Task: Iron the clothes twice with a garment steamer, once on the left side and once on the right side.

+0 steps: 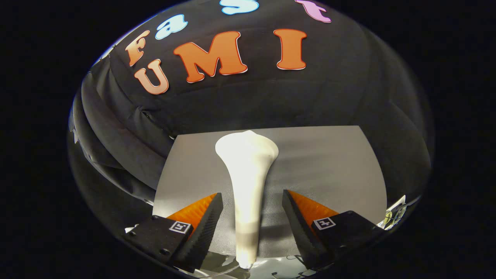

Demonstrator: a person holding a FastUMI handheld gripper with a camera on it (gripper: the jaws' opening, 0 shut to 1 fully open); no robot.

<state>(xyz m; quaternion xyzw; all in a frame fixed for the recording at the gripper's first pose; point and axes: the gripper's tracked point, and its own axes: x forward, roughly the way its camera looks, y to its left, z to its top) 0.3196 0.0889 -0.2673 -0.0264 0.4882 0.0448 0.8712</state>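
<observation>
While the black cloth wall (248,104) closes off the back of the booth in heavy folds, a flat grey surface (333,162) lies below it and spreads out ahead of the gripper (252,217); this grey sheet is smooth and bare where it shows, and whether it is the garment or a board cannot be told; the cloth bunches in thick pleats at the near left side of the sheet, and a small crumpled shiny scrap (395,215) sits at the sheet's near right corner, too small to make out; something pale and glossy shows below the fingers at the sheet's near edge, but it is too blurred to name; the white garment steamer (247,182) lies lengthwise between the two fingers, its slim handle running back toward the camera and its broad flared head reaching beyond the fingertips over the grey sheet; a duller grey band rings the handle near its base; nothing stands between the fingers and the handle; the jaws are spread wide, released rather than clenched, with a clear gap of grey sheet showing on each side between the handle and the ridged inner face of each finger; neither finger touches the steamer, so the gripper holds nothing at this moment.
</observation>
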